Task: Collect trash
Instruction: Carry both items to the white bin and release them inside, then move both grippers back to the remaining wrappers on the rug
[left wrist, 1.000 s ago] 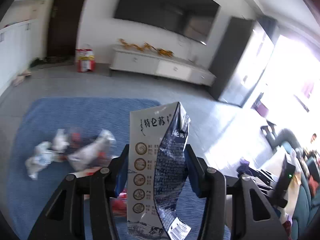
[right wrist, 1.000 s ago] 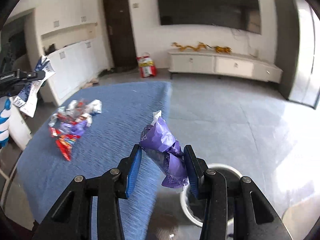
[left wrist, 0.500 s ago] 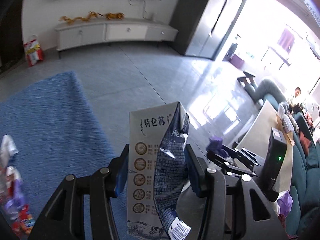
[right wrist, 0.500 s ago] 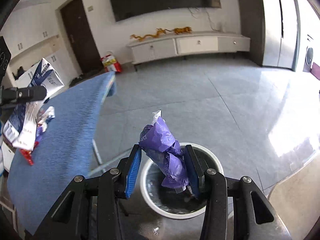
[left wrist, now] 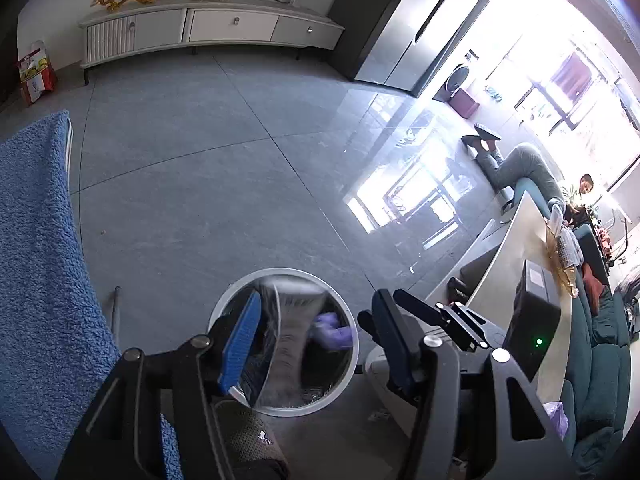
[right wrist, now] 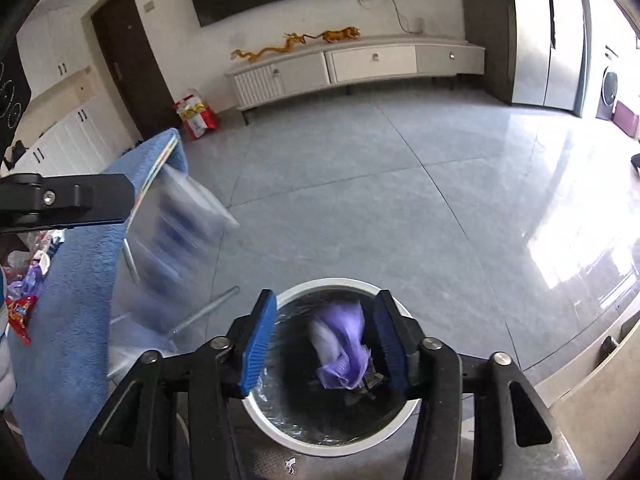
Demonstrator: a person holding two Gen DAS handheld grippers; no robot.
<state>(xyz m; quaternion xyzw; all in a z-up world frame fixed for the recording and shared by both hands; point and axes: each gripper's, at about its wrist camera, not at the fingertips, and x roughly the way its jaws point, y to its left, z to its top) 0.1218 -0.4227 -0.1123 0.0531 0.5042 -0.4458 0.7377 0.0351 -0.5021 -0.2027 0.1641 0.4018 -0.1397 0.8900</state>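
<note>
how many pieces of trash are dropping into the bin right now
2: the blurred carton falls past the open left gripper over the white bin; the purple wrapper drops between the open right gripper fingers. Others may lie hidden inside.

One bin [right wrist: 280, 432], one purple wrapper [right wrist: 342, 354], one carton [right wrist: 176, 236].

A long white TV cabinet [right wrist: 356, 66] stands against the far wall, with golden dragon figurines [right wrist: 296, 42] on top. A red-and-white bag [right wrist: 195, 114] sits on the grey tiled floor [right wrist: 360, 200] beside a dark door [right wrist: 128, 68]. A person [left wrist: 532, 172] reclines on a teal sofa [left wrist: 596, 364].
</note>
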